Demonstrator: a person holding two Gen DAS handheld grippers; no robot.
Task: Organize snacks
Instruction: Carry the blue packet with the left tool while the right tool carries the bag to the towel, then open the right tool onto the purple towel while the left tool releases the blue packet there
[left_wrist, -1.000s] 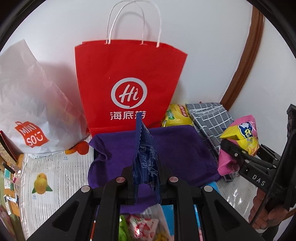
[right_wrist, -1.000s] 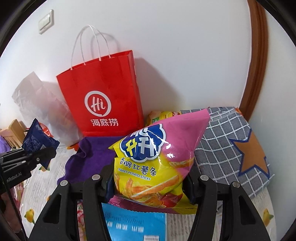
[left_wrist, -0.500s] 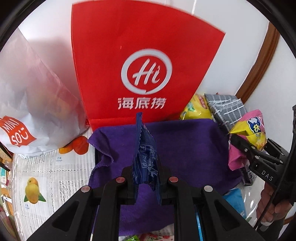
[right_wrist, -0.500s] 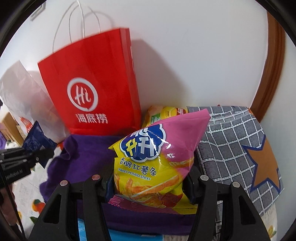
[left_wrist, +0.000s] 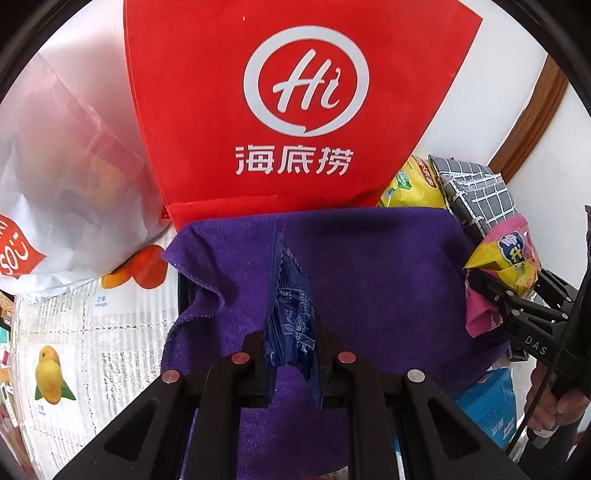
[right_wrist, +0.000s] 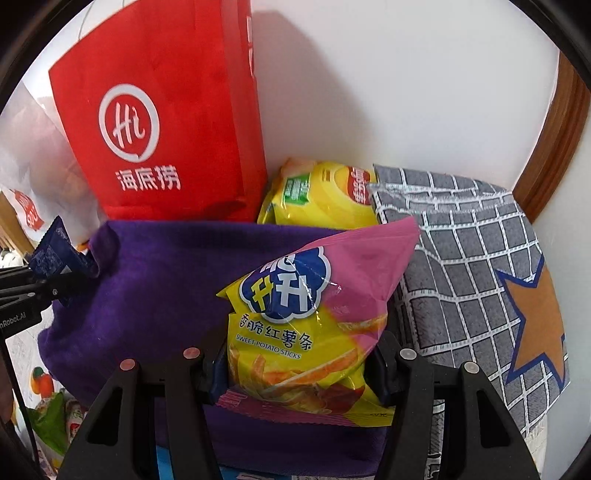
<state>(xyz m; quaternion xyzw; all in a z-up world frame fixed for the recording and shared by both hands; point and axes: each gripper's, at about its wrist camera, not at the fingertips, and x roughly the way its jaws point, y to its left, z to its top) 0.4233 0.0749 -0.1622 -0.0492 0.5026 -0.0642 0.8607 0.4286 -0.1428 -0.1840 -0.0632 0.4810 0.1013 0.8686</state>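
Left claw: closed tight on a small dark blue packet, which stands on edge between the pads, its serrated top toward the far side.
Right claw: partly open, its pads pressed on the sides of a yellow and pink bag of sweet potato sticks, held upright with the print facing the camera.
Purple cloth: spread under both claws; both held snacks hang above it, the blue packet over its left part and the sweet potato sticks over its right part.
Red paper bag: stands upright against the white wall, just beyond the far edge of the cloth.
Yellow chip bag: lies at the far side between the red paper bag and a grey checked pouch.
Grey checked pouch: right of the cloth, with an orange star on it.
White plastic bag: left of the red paper bag, on the fruit-printed counter.
Light blue pack: near right, partly under the cloth's edge.
Person's hand: low at the right edge of the left view, around the right claw's handle.
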